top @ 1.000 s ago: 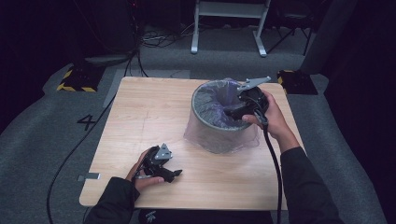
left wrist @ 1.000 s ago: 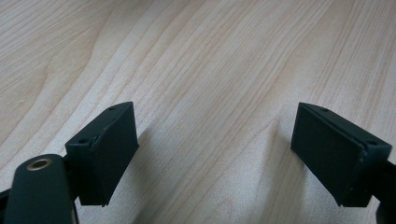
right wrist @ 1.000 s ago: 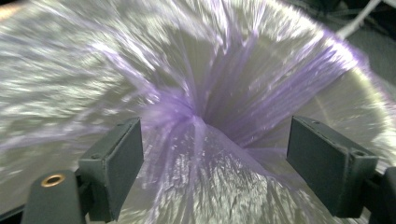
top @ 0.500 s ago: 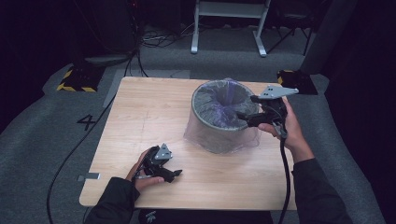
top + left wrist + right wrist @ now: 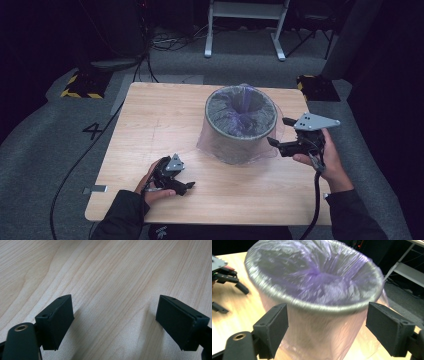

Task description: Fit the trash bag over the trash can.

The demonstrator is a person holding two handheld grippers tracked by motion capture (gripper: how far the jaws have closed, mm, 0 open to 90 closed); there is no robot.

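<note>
Grey carpet surrounds a pale wooden table [image 5: 150, 130], dark beyond. On its far right stands a round grey bin [image 5: 241, 125] lined with a translucent purple plastic bag [image 5: 317, 277], contents unclear. Just right of it, the right gripper [image 5: 282, 135] is spread wide, empty. Near the front edge, the left gripper [image 5: 115, 322] rests spread on bare wood.

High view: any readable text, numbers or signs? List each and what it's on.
"4", dark numeral on the grey floor left of the table.
Small white mark at the near table edge, on dark clothing: too small to read.
Yellow-black hazard stripes on the floor block: pattern only, no words.
No text on the bin, its bag, or either hand-held gripper.
</note>
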